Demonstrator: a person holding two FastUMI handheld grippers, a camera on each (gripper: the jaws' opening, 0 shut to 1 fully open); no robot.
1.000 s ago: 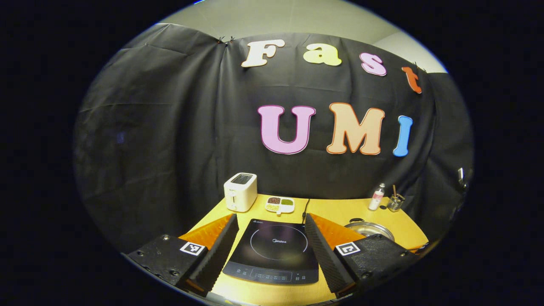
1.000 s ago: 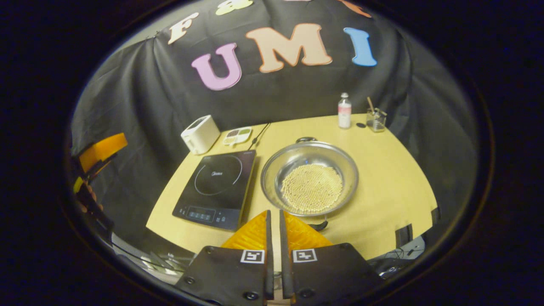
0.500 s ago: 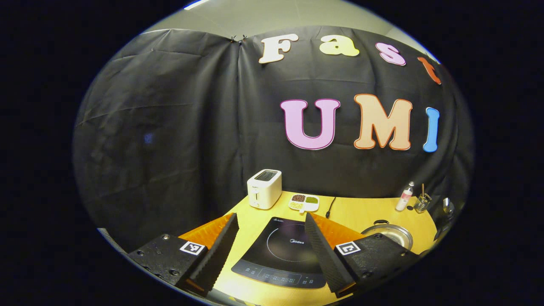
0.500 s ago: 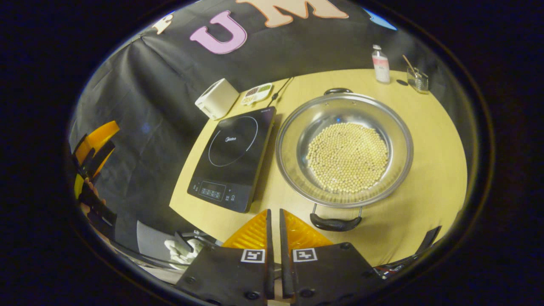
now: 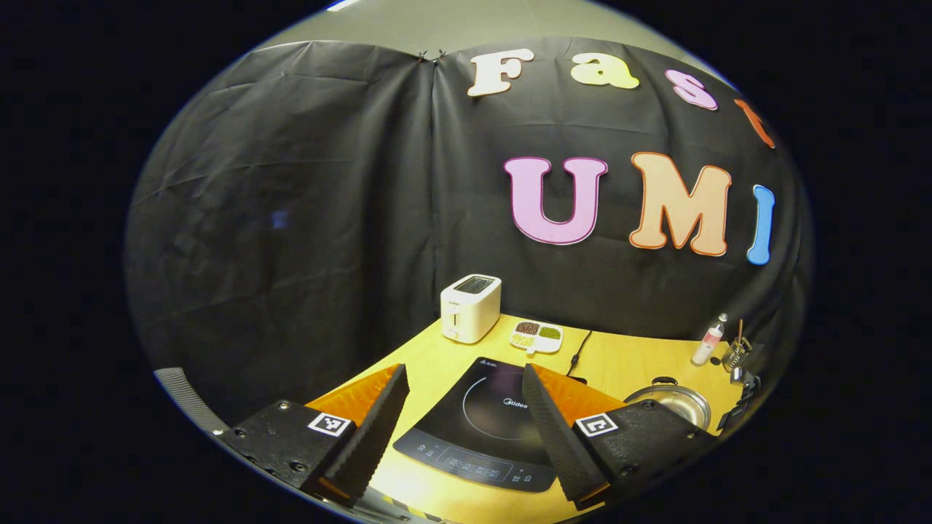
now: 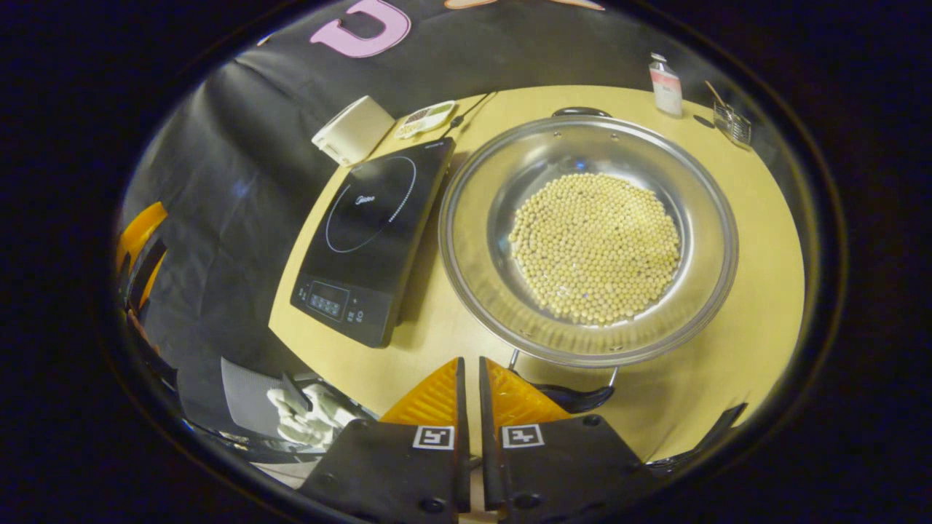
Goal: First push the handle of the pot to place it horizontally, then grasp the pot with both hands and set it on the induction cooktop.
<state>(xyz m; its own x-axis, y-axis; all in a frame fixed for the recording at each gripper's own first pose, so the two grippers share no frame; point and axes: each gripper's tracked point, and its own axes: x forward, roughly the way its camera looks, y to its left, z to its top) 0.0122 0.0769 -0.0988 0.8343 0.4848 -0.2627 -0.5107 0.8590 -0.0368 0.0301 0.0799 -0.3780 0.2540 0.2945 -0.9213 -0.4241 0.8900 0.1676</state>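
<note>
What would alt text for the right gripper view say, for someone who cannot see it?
A steel pot holding pale beans sits on a yellow table, right of a black induction cooktop. The right gripper, fingers nearly together, points at the pot's near black handle. A white toaster stands at the back.

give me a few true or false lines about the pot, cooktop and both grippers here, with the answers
1. The pot sits on the induction cooktop. False: it stands on the table beside it.
2. The pot holds small pale beans. True.
3. The right gripper is wide open. False: its fingers are nearly together.
4. The left gripper is open. True.
5. The toaster is black. False: it is white.
</note>
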